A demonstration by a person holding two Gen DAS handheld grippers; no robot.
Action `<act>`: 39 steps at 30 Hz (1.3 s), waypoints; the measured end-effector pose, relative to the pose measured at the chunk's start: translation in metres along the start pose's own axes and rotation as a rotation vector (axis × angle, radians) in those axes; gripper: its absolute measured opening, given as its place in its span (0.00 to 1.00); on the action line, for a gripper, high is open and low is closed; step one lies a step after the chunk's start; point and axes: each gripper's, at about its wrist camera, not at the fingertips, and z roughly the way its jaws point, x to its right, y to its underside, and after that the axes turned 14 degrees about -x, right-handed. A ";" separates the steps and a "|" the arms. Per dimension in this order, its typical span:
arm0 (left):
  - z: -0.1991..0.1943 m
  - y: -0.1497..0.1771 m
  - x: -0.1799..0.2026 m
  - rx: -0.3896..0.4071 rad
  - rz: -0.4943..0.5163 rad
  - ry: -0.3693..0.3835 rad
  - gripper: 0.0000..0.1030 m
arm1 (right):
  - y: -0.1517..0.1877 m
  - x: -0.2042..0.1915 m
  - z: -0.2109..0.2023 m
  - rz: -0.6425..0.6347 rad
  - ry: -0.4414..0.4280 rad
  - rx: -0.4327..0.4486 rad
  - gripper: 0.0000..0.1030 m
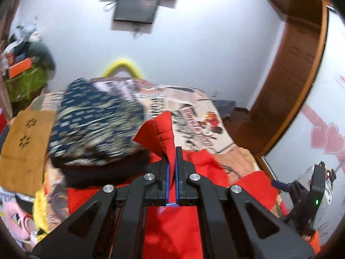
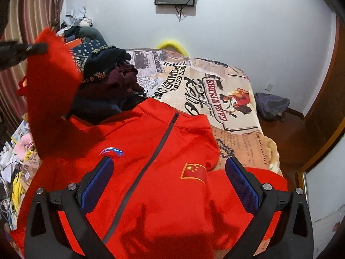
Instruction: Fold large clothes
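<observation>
While one red jacket lies flat | left hand-held gripper pinches its sleeve | right hand-held gripper wide, empty.

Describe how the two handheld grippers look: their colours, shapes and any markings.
Both are matte black linkage frames with round silver pivot pins. The left gripper carries two narrow fingers edged with thin blue pads. The right gripper has broad, ribbed blue pads on black fingers. Seen from the left wrist view, its body shows a small green light. No cables, sleeves or printed markings are visible.
</observation>
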 end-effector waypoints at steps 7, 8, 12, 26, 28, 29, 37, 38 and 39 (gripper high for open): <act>0.066 0.003 0.093 -0.098 0.118 0.042 0.02 | 0.021 0.029 -0.005 0.032 0.015 -0.012 1.00; 0.076 0.009 0.101 -0.119 0.128 0.049 0.02 | 0.025 0.032 -0.005 0.036 0.015 -0.019 1.00; 0.127 0.031 0.127 -0.224 0.147 0.081 0.02 | 0.041 0.044 0.004 0.052 0.019 -0.071 1.00; 0.201 0.108 0.150 -0.460 0.322 0.003 0.52 | 0.074 0.062 0.031 0.108 -0.036 -0.168 1.00; 0.180 0.106 0.145 -0.412 0.353 -0.019 0.58 | 0.071 0.060 0.031 0.118 -0.067 -0.162 1.00; 0.172 0.104 0.141 -0.390 0.359 -0.031 0.60 | 0.071 0.059 0.030 0.122 -0.076 -0.160 1.00; 0.089 0.089 0.043 -0.210 0.266 -0.186 0.82 | 0.052 0.043 0.039 0.171 -0.226 -0.159 1.00; 0.081 0.091 0.025 -0.207 0.246 -0.215 0.82 | 0.050 0.040 0.042 0.177 -0.253 -0.170 1.00; 0.077 0.092 0.013 -0.208 0.228 -0.234 0.82 | 0.049 0.036 0.046 0.185 -0.277 -0.184 1.00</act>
